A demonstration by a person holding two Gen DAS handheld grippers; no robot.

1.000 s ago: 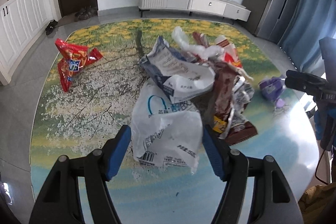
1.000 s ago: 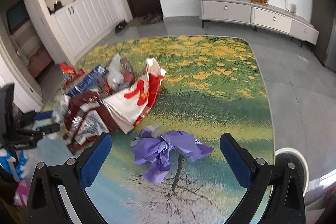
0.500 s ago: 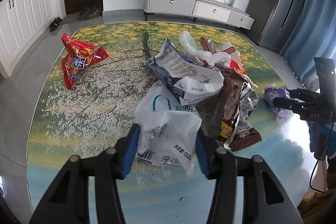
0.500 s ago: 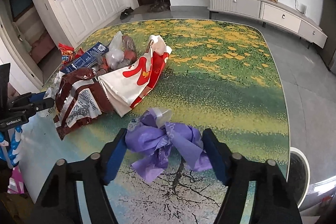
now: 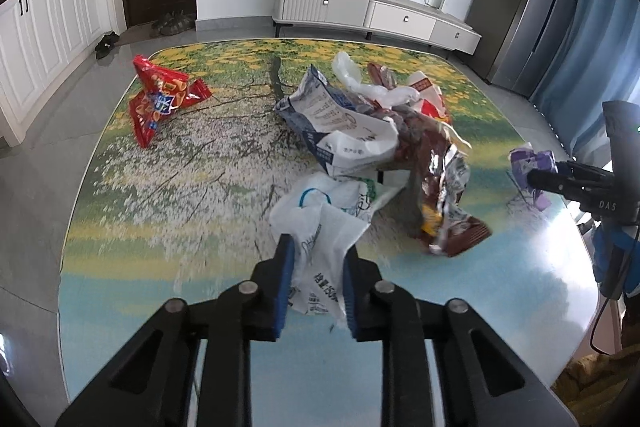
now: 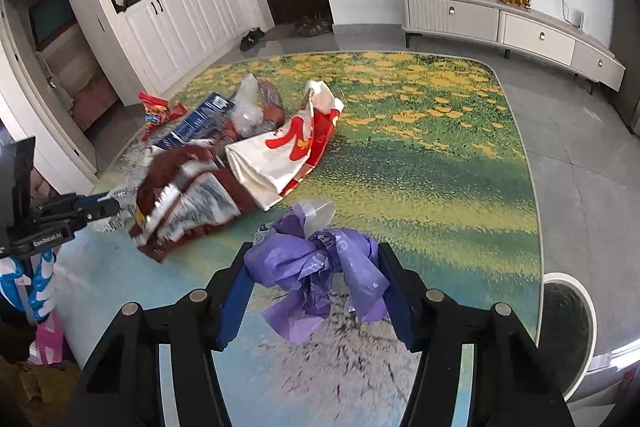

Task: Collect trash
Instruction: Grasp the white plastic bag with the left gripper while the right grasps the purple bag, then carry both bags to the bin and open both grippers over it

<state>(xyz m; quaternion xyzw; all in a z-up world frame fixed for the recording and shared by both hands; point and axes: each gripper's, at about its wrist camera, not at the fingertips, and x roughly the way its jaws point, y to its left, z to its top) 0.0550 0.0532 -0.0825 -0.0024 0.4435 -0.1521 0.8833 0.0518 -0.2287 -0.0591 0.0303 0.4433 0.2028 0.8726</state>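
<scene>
Starting at my left tongs [image 5: 316, 281]: the jaws are closing on the white plastic bag [image 5: 320, 223], and both blue pads already press its crumpled near end, so I have it pinched. The rest of the bag spreads toward 12 o'clock from the tips, its far edge touching the trash heap [image 5: 384, 139] of a white-and-blue pouch, brown foil wrappers and a red-and-white bag. At 10 o'clock, well apart from everything, a red snack packet [image 5: 160, 103] lies alone near the table's left edge. Between that packet and my bag the table [image 5: 160, 207] is bare, and the blue strip at 6 o'clock under my tongs is bare up to the near edge.

In my right view, the heap sits at 10 o'clock and my left tool reaches in from 9 o'clock. My right tongs [image 6: 316, 267] are closing too, with the purple bag [image 6: 320, 259] between them; both pads touch its sides and the crumpled bundle bulges between the fingers, a loose flap hanging toward 6 o'clock. From 12 round to 3 o'clock the tabletop lies free out to its curved edge. A round white bin [image 6: 568, 331] stands on the floor beyond that edge at 3 o'clock.
</scene>
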